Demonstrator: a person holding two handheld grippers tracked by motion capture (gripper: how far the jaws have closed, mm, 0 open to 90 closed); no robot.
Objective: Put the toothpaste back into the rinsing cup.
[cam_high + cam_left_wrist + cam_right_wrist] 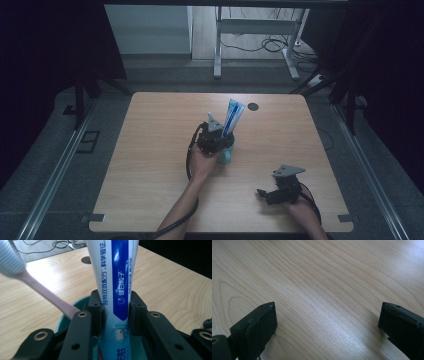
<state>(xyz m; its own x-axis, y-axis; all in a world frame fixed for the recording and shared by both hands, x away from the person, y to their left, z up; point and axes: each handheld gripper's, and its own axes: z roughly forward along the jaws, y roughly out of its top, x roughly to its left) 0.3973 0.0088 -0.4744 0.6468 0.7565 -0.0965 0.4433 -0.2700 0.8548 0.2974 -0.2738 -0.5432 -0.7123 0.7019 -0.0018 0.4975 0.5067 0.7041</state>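
Two left gripper [116, 312] jaws clasp a toothpaste tube [117, 277] bearing blue Chinese characters; right gripper [327, 325] jaws gape.

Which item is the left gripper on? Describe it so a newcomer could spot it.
On the wooden table, find the teal cup near the middle, at the left gripper. The toothpaste tube stands in it between the jaws, beside a toothbrush. The tube is the wide, flat white one with a blue stripe and print; the toothbrush handle is thin and pink.

A wooden table [150, 165] with a round cable hole [253, 106].
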